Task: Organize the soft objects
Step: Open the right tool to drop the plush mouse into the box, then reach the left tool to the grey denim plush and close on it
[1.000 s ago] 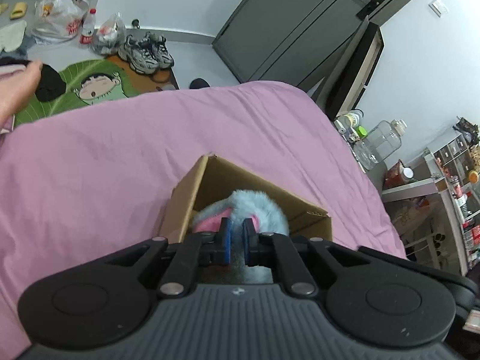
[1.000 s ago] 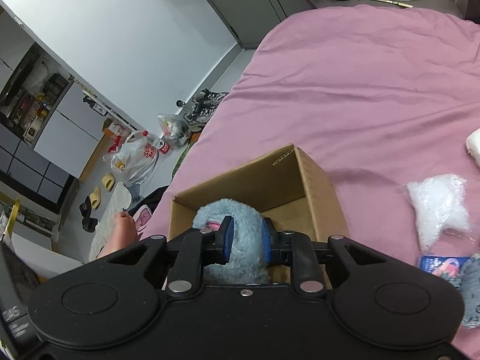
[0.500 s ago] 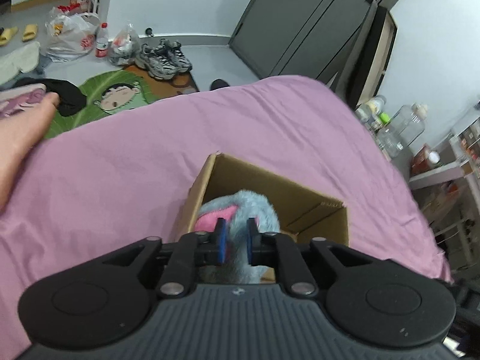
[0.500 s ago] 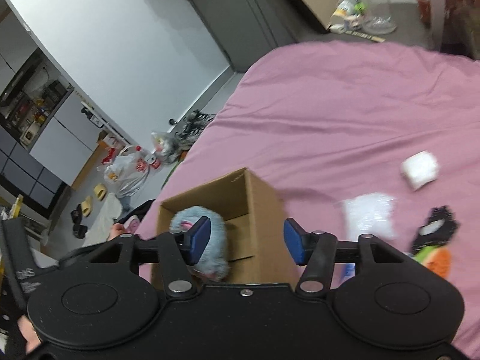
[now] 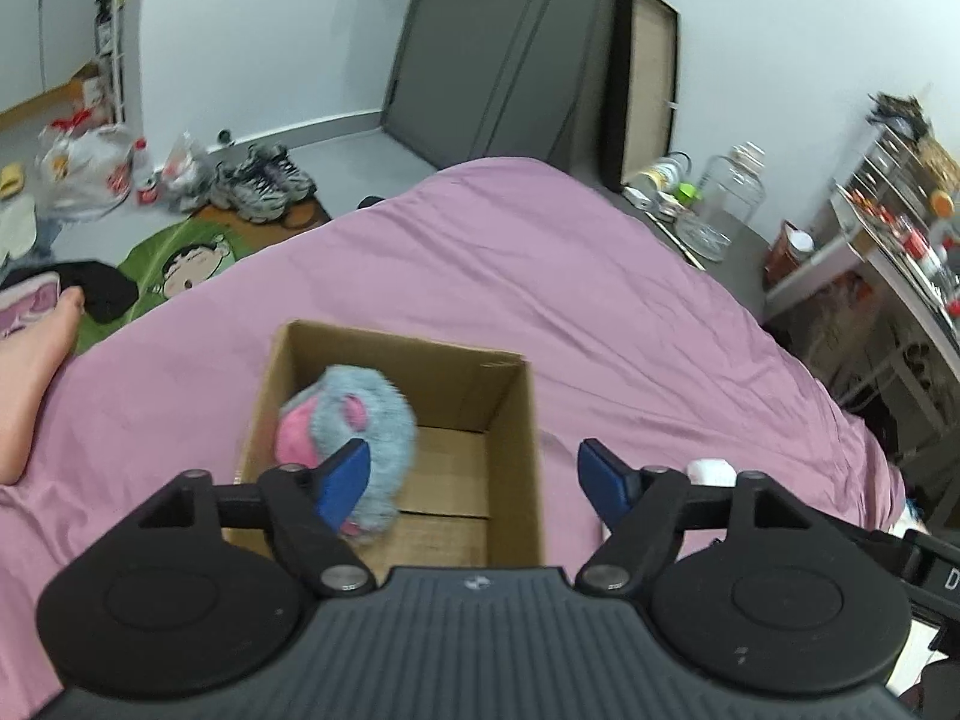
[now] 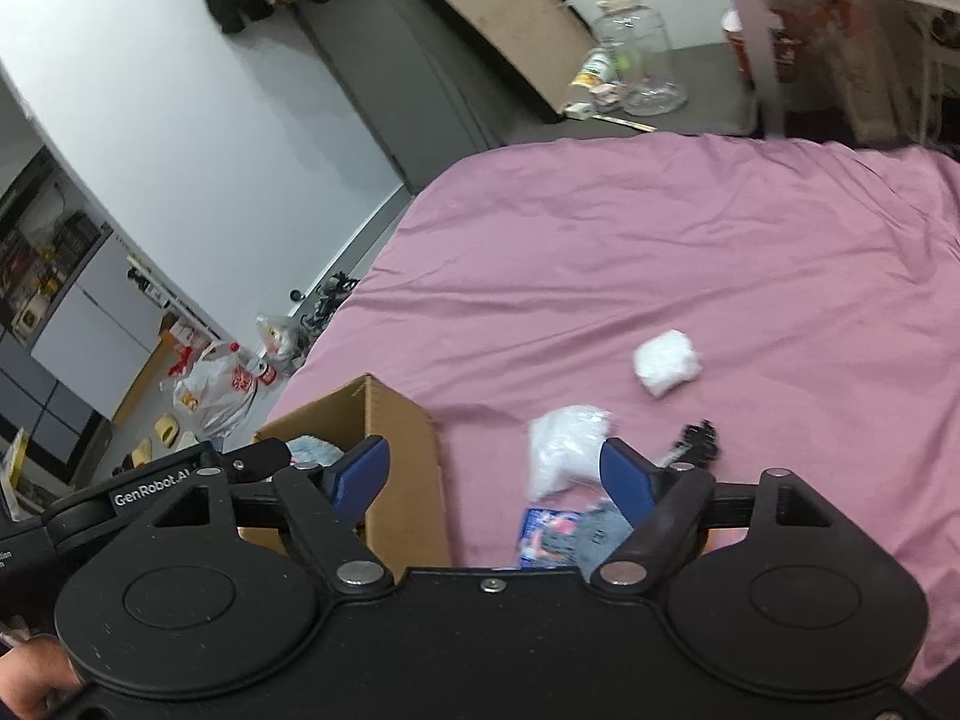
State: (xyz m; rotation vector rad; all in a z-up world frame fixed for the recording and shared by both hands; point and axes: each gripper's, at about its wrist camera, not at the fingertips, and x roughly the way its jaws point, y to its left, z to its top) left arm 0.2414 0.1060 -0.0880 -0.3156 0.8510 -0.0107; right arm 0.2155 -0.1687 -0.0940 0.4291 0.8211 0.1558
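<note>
A fluffy blue and pink plush toy (image 5: 351, 420) lies inside an open cardboard box (image 5: 510, 420) on the pink bed. My left gripper (image 5: 474, 474) is open and empty just above the box's near side. My right gripper (image 6: 495, 474) is open and empty, to the right of the box (image 6: 396, 450). Ahead of it on the bed lie a white crinkly bag (image 6: 564, 444), a white soft lump (image 6: 666, 360), a black item (image 6: 696, 438) and a blue-printed packet (image 6: 546, 534). The white lump also shows in the left wrist view (image 5: 711, 471).
The pink bedspread (image 6: 690, 252) stretches far and right. A bare foot (image 5: 30, 372) rests on the bed's left edge. Shoes (image 5: 258, 183), bags and a green mat (image 5: 180, 255) lie on the floor. A glass jar (image 5: 729, 186) and shelves stand at the right.
Both grippers let go of the plush toy and opened; it now lies in the box. The right gripper swung right toward the loose items. The left gripper pulled back.
</note>
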